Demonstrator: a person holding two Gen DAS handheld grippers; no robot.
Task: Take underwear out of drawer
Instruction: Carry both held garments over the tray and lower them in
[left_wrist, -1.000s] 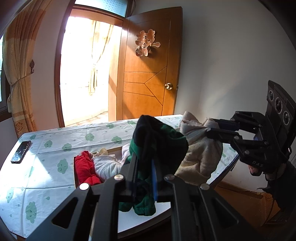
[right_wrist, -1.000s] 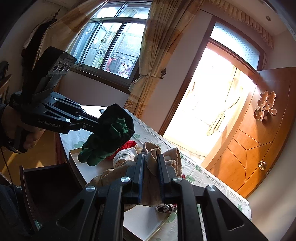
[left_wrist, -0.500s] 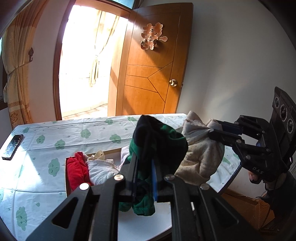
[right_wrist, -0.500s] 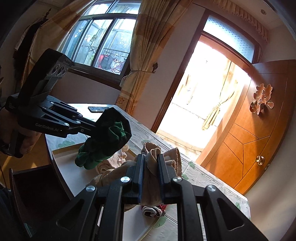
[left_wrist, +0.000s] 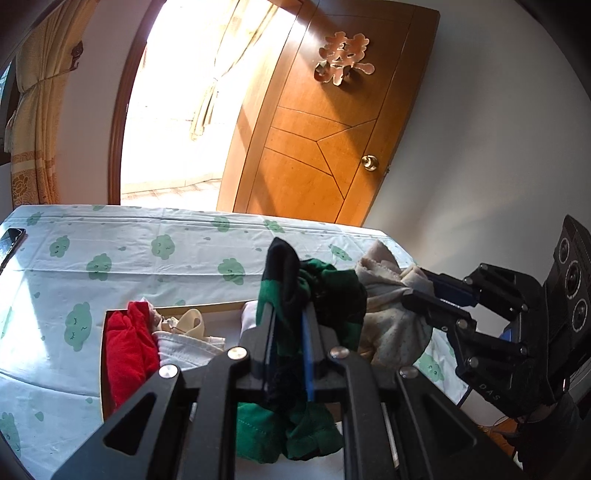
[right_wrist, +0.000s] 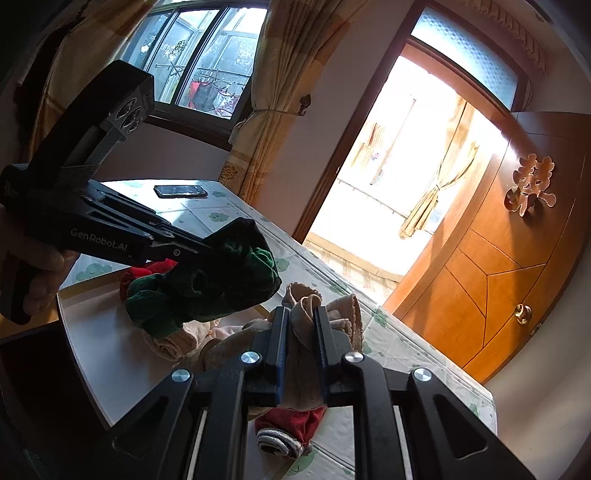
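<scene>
We list by colour. Green-and-black garment (left_wrist: 317, 291): deep green banded with black. Beige garment (left_wrist: 388, 321): pale cream-beige, finely dotted. Both grippers, left gripper (left_wrist: 288, 317) and right gripper (right_wrist: 301, 332): black bodies, blue pads, silver screws (white lettering on the left one's side). Red garment (left_wrist: 127, 347): plain bright red. White garment (left_wrist: 181, 345): white with a cream band. Tablecloth (left_wrist: 147, 258): white, printed with green cloud shapes. Door (left_wrist: 325, 133): orange-brown wood with thin dark lines, a gold ornament (left_wrist: 343, 59) and a brass knob (left_wrist: 368, 162). Curtain (right_wrist: 284, 66): yellow-beige with a patterned lower border. Phone (right_wrist: 180, 191): black. We note a red piece with a grey-and-white striped band (right_wrist: 284, 432) below the right gripper.
</scene>
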